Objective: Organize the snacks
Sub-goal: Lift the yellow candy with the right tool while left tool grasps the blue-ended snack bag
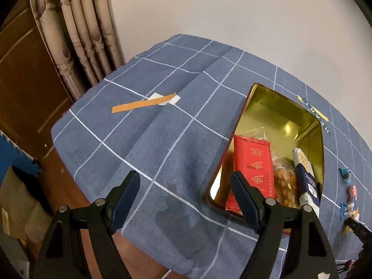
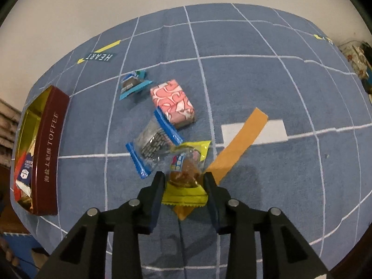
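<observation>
A dark red toffee tin (image 1: 245,109) (image 2: 50,144) with a gold inside stands open on the blue checked cloth. It holds a red packet (image 1: 254,165), a bag of brown snacks (image 1: 284,183) and a blue-and-white packet (image 1: 307,179). My left gripper (image 1: 186,181) hangs open over the cloth, its right finger above the tin's near corner. My right gripper (image 2: 184,180) is shut on a yellow-edged snack packet (image 2: 186,169). Beyond it lie a clear packet with blue ends (image 2: 154,143), a pink patterned box (image 2: 172,103) and a small blue-wrapped sweet (image 2: 133,86).
An orange strip (image 2: 237,144) (image 1: 143,105) lies across a white label (image 2: 272,131) on the cloth. A "HEART" tag (image 2: 100,57) sits near the far edge. Curtains (image 1: 76,37) and a wooden door (image 1: 25,88) stand past the table's left edge. Small sweets (image 1: 347,186) show right of the tin.
</observation>
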### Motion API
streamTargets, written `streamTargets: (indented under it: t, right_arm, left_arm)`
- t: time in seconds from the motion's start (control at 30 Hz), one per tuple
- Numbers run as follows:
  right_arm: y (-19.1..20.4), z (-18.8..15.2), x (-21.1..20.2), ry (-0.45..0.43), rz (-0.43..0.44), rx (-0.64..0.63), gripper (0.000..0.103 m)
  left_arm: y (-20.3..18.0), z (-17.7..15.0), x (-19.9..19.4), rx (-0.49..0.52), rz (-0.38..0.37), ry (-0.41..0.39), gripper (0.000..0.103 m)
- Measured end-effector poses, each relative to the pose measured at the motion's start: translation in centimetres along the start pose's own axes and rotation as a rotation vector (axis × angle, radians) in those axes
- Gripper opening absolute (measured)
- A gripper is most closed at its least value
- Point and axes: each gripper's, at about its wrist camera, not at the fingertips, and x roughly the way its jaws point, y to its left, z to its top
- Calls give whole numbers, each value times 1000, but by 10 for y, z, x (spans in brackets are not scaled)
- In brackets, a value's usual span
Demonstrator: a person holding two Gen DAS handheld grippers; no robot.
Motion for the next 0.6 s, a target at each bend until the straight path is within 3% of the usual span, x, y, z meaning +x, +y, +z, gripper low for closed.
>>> streamTargets:
  t: [0.17,0.37,0.6]
  right_arm:
    - [6,-1,2,-22,-11,-59,35]
    - [0,-1,2,-51,-4,-127,33]
    - [-15,1,2,-112,-18,-174,32]
  left_arm:
    - [-14,-2,-13,50,21,-50,77]
    - [-55,-10,-34,205,-6,-93,77]
    - [-127,-20,-49,343,-167,-74,77]
